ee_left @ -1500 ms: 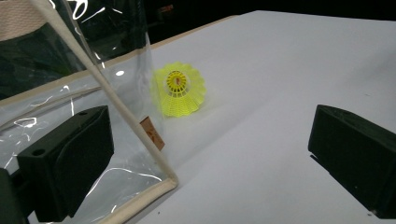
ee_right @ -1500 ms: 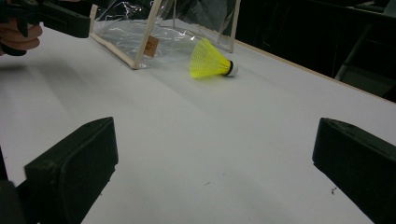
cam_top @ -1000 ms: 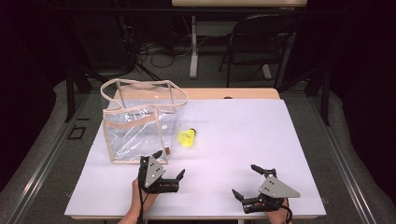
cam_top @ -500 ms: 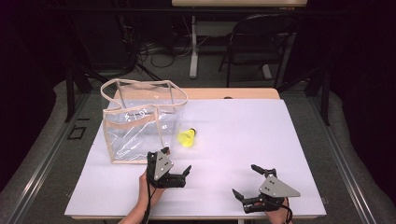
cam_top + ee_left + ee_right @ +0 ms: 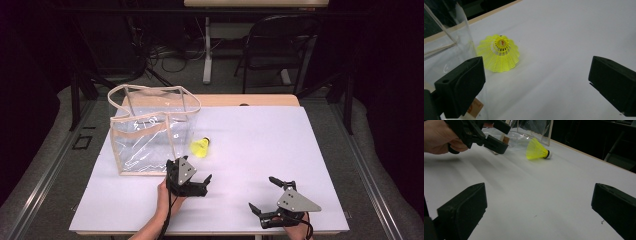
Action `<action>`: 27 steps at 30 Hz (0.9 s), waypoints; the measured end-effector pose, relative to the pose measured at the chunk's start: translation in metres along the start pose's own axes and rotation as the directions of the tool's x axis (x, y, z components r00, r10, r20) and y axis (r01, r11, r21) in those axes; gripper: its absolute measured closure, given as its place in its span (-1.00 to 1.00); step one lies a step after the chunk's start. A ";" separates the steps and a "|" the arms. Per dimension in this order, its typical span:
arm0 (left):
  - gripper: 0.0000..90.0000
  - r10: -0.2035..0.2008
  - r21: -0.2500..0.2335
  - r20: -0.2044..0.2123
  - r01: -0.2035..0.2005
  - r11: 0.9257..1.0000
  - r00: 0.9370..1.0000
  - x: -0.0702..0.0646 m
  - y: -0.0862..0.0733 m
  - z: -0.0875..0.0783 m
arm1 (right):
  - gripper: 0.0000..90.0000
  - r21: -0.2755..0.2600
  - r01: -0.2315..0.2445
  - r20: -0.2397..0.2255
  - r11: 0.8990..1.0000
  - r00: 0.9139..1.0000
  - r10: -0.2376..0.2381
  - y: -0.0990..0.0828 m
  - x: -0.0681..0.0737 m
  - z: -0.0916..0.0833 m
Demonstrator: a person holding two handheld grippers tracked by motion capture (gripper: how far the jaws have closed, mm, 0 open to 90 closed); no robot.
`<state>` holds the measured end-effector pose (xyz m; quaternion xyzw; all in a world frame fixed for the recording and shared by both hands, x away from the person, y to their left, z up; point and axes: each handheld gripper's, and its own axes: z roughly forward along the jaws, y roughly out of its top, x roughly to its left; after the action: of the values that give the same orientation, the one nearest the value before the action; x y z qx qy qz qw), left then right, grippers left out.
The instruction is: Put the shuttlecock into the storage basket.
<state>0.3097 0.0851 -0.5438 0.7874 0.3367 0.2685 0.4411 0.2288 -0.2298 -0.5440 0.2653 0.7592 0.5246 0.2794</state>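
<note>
White sheeting covers the surface (image 5: 260,150) where a person works two hand-held tools. Low in the high view, right of centre, the right tool (image 5: 272,196) rests with its jaws spread wide and nothing between them. Left of it and a little higher, the left tool (image 5: 201,184) hovers with jaws likewise parted and empty, aimed up the frame at a yellow shuttlecock (image 5: 200,147). In the left gripper view the shuttlecock (image 5: 498,53) lies on its side at centre left, ahead of the jaws and apart from them, its open skirt facing the camera. Just beyond, at the upper left of the high view, a clear plastic bag (image 5: 150,131) with beige trim stands open-topped and looks empty; the shuttlecock sits just beside its right wall. The step in hand appears to be the reach for the shuttlecock; the next move calls for advancing until the jaws straddle the skirt, then closing gently.
</note>
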 end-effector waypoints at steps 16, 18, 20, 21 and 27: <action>-0.44 -0.109 0.044 -0.051 0.111 0.993 0.993 0.005 0.013 0.026 | -1.00 0.013 0.004 0.000 1.000 1.000 -0.004 0.000 0.001 0.002; -0.36 -0.119 0.059 -0.060 0.122 0.991 0.991 0.005 0.015 0.030 | -1.00 0.014 0.005 0.000 1.000 1.000 -0.005 0.000 0.001 0.002; -0.23 -0.126 0.076 -0.067 0.131 0.988 0.990 0.006 0.017 0.034 | -1.00 0.014 0.005 -0.001 1.000 1.000 -0.005 0.000 0.001 0.002; -0.18 -0.128 0.083 -0.078 0.134 0.987 0.989 0.006 0.017 0.037 | -1.00 0.015 0.006 0.000 1.000 1.000 -0.006 0.000 0.001 0.002; 0.03 -0.156 0.097 -0.107 0.166 0.981 0.982 0.008 0.021 0.047 | -1.00 0.020 0.007 -0.003 1.000 1.000 -0.007 0.000 0.001 0.002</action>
<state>0.3544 0.0591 -0.5466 0.7655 0.4344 0.2522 0.4021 0.2298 -0.2279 -0.5453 0.2646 0.7658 0.5165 0.2772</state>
